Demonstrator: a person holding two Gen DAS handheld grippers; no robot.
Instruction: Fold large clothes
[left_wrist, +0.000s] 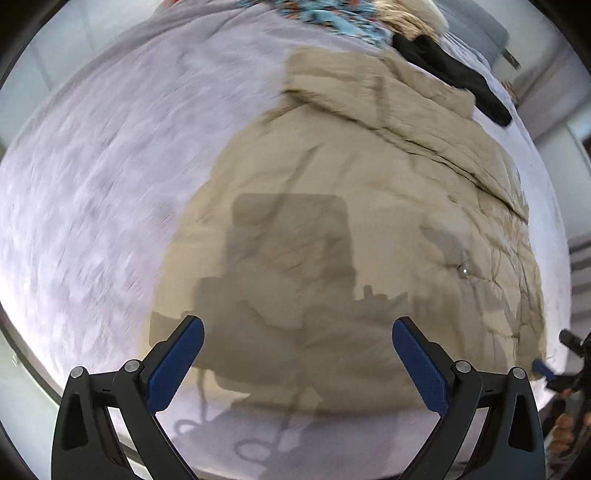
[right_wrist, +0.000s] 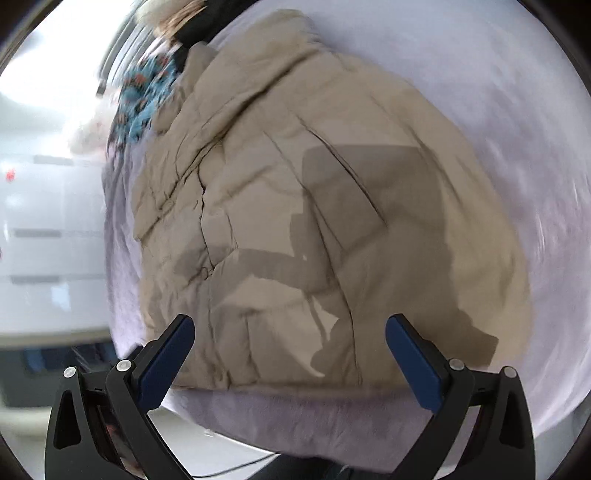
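No writing is legible on the beige jacket (left_wrist: 369, 221); it probably lies lengthwise away on the lilac bedcover (left_wrist: 110, 184), left gripper (left_wrist: 297, 328) and right gripper (right_wrist: 290, 325) spread, empty.

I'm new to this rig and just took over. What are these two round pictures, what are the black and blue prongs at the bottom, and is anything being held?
Each round picture comes from a fisheye camera on a hand-held gripper, looking along its two fingers. The prongs are those fingers: the left gripper in one view, the right gripper in the other. Both are open and hold nothing. Below them a beige padded jacket lies on a pale lilac cover. Beyond it lie a black garment and a blue patterned fabric.
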